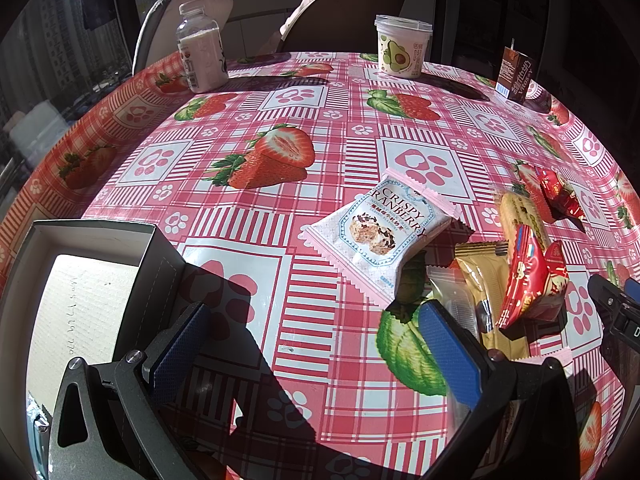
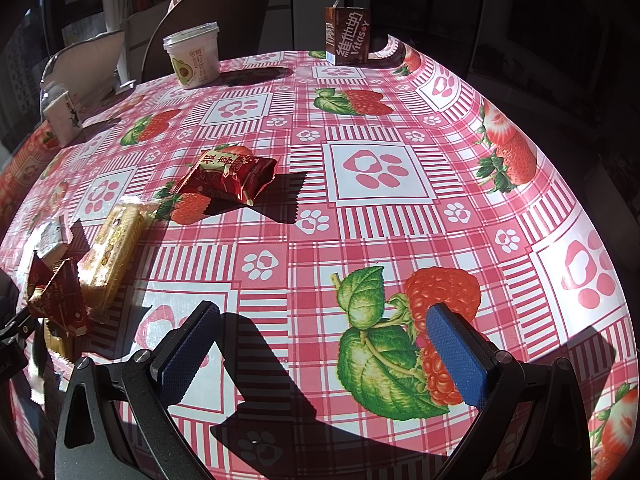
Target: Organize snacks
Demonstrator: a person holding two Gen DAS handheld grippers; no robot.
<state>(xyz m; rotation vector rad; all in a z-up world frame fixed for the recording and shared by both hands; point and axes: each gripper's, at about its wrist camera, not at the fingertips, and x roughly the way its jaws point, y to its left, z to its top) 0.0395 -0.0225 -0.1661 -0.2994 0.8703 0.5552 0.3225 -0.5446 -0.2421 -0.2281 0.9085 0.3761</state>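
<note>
Left tool [image 1: 316,340]: fingers spread wide, nothing between them, hovering low over the worktop [image 1: 256,240]. Right tool [image 2: 324,344]: fingers likewise spread wide and empty, above a bare stretch of the strawberry-print cloth.

Snacks, left wrist view: white cranberry packet [image 1: 380,236] lies flat on the worktop, just ahead of the left tool's right finger. To its right sits a loose cluster: a clear wrapper [image 1: 452,296], a gold wrapper [image 1: 480,276], a red packet [image 1: 528,280] propped partly upright on the gold one, and a yellow biscuit pack [image 1: 520,216] behind them. A second red packet [image 1: 556,196] lies farther right, apart from the cluster.

Open box [image 1: 88,300] with dark walls and pale floor sits at the near left edge of the worktop, just beside the left tool's left finger. I see no snacks in the visible part.

Right wrist view: the cluster lies at far left; the lone red packet [image 2: 228,176] lies well ahead of the right tool.

Far edge of worktop: milk bottle [image 1: 202,54], avocado-print cup [image 1: 402,46], brown drink carton [image 2: 347,36], all upright.
</note>
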